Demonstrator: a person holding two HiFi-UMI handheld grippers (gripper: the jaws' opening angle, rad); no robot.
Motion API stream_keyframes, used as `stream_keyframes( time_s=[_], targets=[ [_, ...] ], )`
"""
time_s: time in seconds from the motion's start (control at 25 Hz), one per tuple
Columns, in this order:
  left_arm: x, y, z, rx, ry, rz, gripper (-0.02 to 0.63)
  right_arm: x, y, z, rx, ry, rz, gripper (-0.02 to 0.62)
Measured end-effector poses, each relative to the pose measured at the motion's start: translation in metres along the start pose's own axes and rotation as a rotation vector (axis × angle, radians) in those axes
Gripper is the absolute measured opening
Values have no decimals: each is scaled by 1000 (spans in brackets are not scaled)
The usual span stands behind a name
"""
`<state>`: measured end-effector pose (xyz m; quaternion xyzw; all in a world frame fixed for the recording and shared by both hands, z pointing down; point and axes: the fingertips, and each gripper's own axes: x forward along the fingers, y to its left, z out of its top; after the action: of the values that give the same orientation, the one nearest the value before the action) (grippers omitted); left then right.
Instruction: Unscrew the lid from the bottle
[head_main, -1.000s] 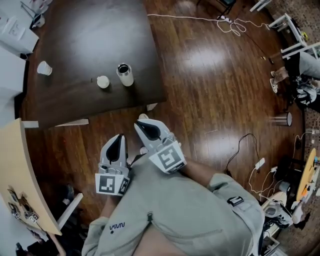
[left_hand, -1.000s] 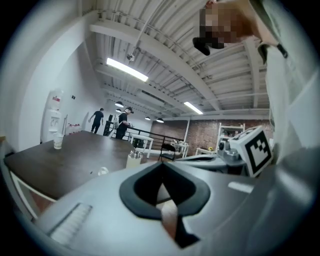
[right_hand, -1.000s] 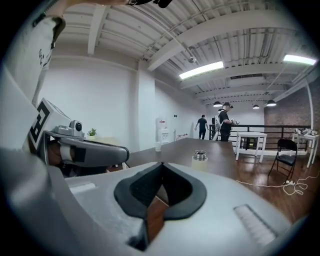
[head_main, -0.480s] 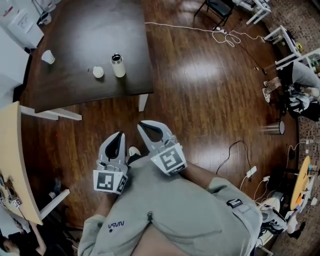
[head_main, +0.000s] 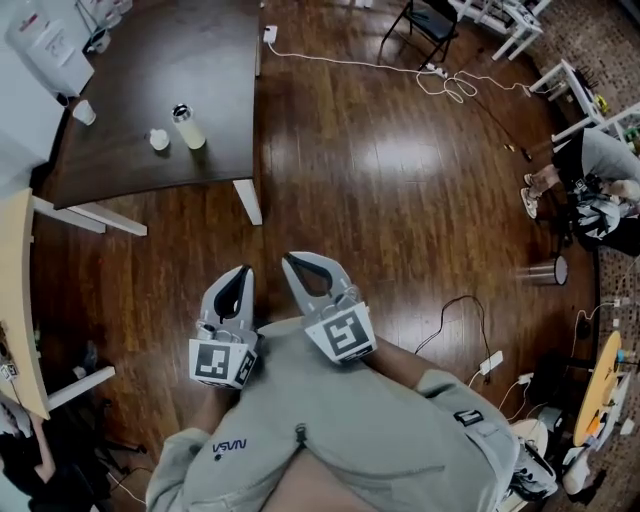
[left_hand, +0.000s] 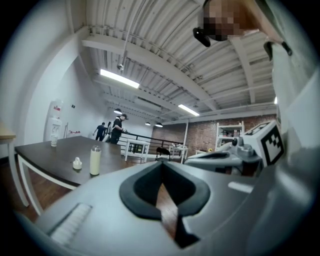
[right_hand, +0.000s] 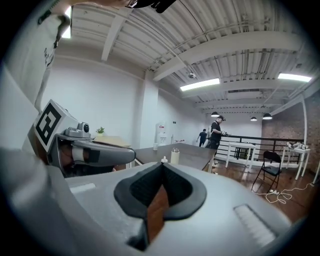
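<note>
— Pictured over the wooden floor (head_main: 400, 200): left gripper (head_main: 238, 275) and right gripper (head_main: 300, 265), side by side, both pressed shut on nothing, well apart from the table (head_main: 200, 60).
— And the bottle (head_main: 188, 127)?
— Upright toward the table's near edge, short of the corner above the white leg (head_main: 248, 200). Seemingly uncapped already, with the lid (head_main: 158, 139) just beside it, on the side away from that corner.
— Likely trouble from here?
— Probably a knock on approach: shut jaws arriving low against an open bottle, tipping it toward the edge and spilling any contents. Or brushing the loose lid off the table. Worth opening wide before reaching in.
</note>
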<state>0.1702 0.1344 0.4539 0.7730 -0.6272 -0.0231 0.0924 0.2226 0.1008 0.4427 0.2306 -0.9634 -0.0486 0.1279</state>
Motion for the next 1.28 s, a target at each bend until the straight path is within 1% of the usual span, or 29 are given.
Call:
stream_keyframes(
  time_s=[0.08, 0.24, 0.4, 0.48, 0.56, 0.76, 0.92, 1.28],
  targets=[
    [0, -21, -4, 5, 8, 14, 3, -20, -5, -8, 14, 0, 10, 0],
    [0, -57, -12, 9, 27, 28, 2, -56, -6, -19, 5, 13, 48, 0],
    [-2, -91, -13, -22, 41, 53, 2, -81, -9, -28, 27, 10, 68, 0],
    [-3, -103, -13, -44, 48, 68, 2, -91, -11, -32, 32, 13, 76, 0],
    [-6, -112, -14, -50, 61, 79, 3, -100, -9, -35, 43, 21, 92, 0],
    [-12, -124, -16, -47, 65, 98, 2, -111, 1, -38, 49, 20, 136, 0],
    [-15, -127, -19, -42, 65, 103, 2, -113, 7, -44, 43, 32, 148, -2],
    [-28, -129, -18, -42, 39, 145, 2, -117, 18, -43, 30, 14, 187, -2]
  ],
)
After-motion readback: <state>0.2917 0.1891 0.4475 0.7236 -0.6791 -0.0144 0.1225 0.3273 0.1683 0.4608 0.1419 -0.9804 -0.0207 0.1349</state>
